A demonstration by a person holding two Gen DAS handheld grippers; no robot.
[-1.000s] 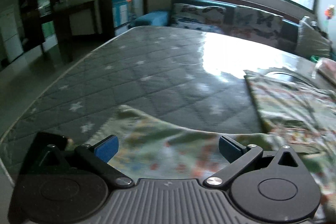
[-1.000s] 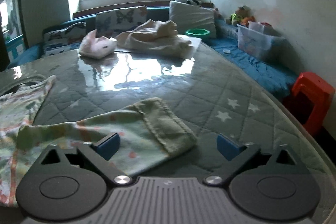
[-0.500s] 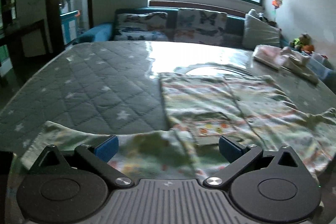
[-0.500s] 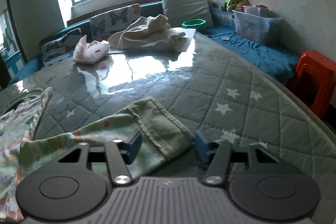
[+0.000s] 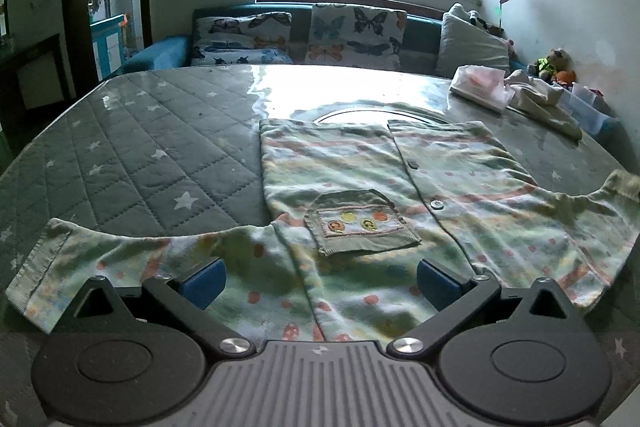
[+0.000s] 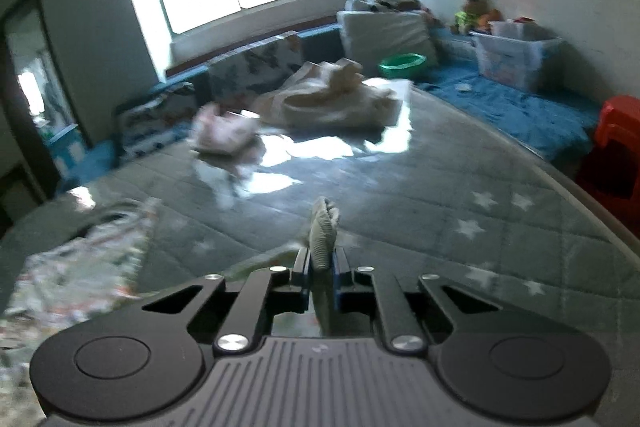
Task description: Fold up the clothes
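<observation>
A pale green patterned child's shirt (image 5: 400, 195) with buttons and a chest pocket (image 5: 360, 223) lies spread flat on the grey quilted table (image 5: 140, 147). My left gripper (image 5: 320, 281) is open and empty, hovering over the shirt's near edge between its left sleeve (image 5: 60, 267) and its middle. My right gripper (image 6: 320, 267) is shut on the ribbed cuff of the shirt's right sleeve (image 6: 324, 227), which sticks up between the pads, lifted off the table. The rest of the shirt (image 6: 80, 259) shows blurred at the left of the right wrist view.
A pink garment (image 6: 224, 127) and a cream pile of clothes (image 6: 332, 95) lie at the table's far side. Butterfly cushions (image 5: 300, 35) line a blue bench behind. A clear storage box (image 6: 516, 59), a green bowl (image 6: 402, 63) and a red stool (image 6: 616, 155) stand to the right.
My right gripper closed on the right sleeve cuff and lifted it. My left gripper swung right from the left sleeve to face the whole shirt, staying open.
</observation>
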